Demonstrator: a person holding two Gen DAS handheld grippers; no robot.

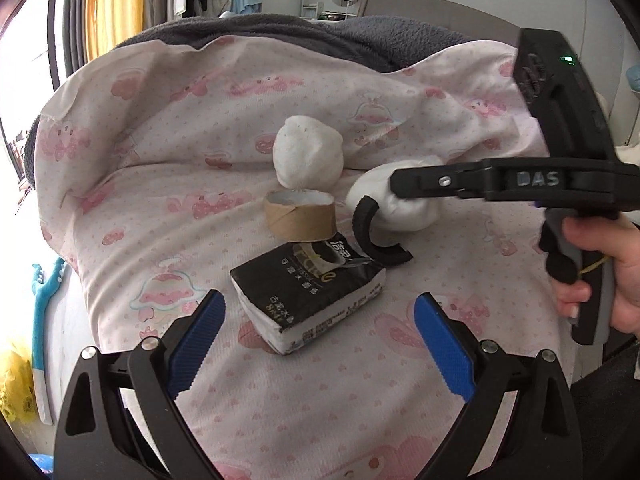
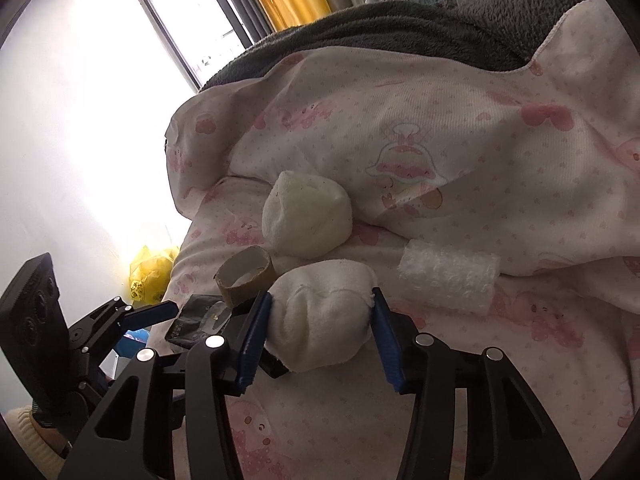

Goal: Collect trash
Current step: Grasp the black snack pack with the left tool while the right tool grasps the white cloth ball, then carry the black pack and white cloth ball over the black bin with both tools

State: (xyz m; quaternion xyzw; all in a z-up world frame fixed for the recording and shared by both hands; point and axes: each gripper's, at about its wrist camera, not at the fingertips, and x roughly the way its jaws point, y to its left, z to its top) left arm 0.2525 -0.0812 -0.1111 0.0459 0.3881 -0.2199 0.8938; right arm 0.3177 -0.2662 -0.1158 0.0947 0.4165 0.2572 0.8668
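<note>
On the pink-print bedsheet (image 1: 168,184) lie a black tissue pack (image 1: 310,300), a cardboard tape roll (image 1: 299,216), a curved black strip (image 1: 368,236) and two white sock balls. My right gripper (image 2: 320,316) is shut on the near sock ball (image 2: 320,316), which also shows in the left wrist view (image 1: 384,200). The far sock ball (image 1: 307,156) rests behind the roll (image 2: 244,280). A bubble-wrap roll (image 2: 448,284) lies to the right. My left gripper (image 1: 316,340) is open and empty, its blue pads either side of the tissue pack, just short of it.
A dark grey blanket (image 1: 280,36) bunches along the back of the bed. A yellow bag (image 2: 152,272) sits on the floor beyond the bed's left edge. A blue toy (image 1: 42,312) hangs at the left side. The window (image 2: 180,12) and orange curtain are behind.
</note>
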